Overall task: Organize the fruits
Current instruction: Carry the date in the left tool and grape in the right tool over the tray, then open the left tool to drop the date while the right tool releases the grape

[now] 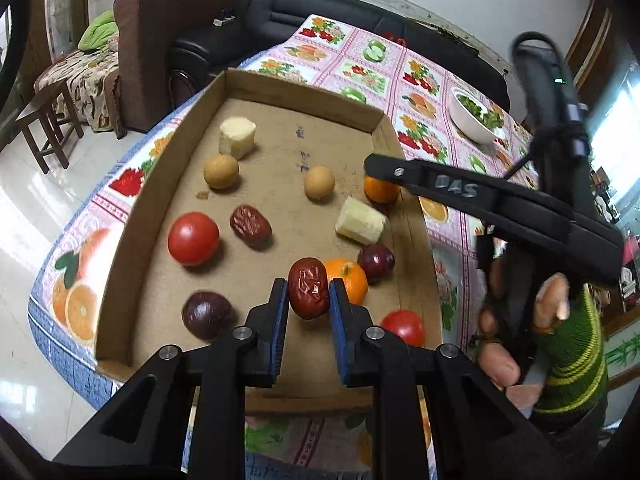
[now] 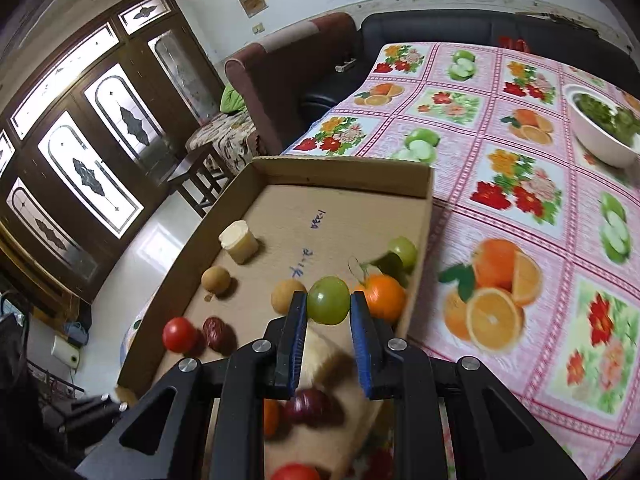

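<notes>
A shallow cardboard box (image 1: pixel 160 216) (image 2: pixel 344 170) on the table holds several fruits. My left gripper (image 1: pixel 309 294) is shut on a red date (image 1: pixel 308 287) and holds it over the near part of the box. A second red date (image 1: pixel 251 226), two tomatoes (image 1: pixel 193 238), oranges (image 1: pixel 347 280), dark plums (image 1: pixel 208 314), brown longans (image 1: pixel 221 171) and pale cut chunks (image 1: pixel 237 137) lie in the box. My right gripper (image 2: pixel 329 306) is shut on a green fruit (image 2: pixel 328 300) over the box's right side. Another green fruit (image 2: pixel 403 251) lies near an orange (image 2: pixel 383 297).
A fruit-print tablecloth (image 2: pixel 520 208) covers the table. A white bowl of greens (image 2: pixel 600 128) (image 1: pixel 476 118) stands at the far right. A black sofa (image 1: pixel 320 12), a brown armchair (image 1: pixel 160 32) and a wooden stool (image 1: pixel 44 128) stand beyond the table.
</notes>
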A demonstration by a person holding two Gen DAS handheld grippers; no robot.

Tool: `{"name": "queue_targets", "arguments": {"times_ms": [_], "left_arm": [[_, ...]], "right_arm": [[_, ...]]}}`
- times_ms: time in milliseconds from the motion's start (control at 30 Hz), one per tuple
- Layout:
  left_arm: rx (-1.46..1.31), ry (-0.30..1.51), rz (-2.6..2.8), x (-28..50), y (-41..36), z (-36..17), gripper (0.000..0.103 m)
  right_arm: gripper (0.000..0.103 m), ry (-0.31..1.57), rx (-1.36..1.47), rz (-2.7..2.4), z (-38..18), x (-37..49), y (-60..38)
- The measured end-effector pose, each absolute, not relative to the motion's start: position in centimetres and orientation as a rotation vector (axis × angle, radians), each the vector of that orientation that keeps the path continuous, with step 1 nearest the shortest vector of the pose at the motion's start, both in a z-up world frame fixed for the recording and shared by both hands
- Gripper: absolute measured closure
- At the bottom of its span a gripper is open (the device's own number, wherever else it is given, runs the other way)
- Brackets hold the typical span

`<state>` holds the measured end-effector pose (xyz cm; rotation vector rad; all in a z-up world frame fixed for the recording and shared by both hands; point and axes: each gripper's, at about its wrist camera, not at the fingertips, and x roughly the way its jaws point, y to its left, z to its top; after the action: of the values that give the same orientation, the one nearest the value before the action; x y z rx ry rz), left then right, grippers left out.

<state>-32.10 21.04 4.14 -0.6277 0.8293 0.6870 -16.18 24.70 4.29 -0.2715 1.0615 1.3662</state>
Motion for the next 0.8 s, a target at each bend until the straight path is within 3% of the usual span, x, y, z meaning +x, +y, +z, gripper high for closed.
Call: {"name": "queue_targets", "arguments": {"times_ms": [800], "left_arm": [[-0.622, 0.920, 0.714, -27.5, 24.8, 1.8, 0.085]], "right_arm": [[0.081, 1.093, -0.366, 1.378, 2.0, -15.3, 31.3]]}}
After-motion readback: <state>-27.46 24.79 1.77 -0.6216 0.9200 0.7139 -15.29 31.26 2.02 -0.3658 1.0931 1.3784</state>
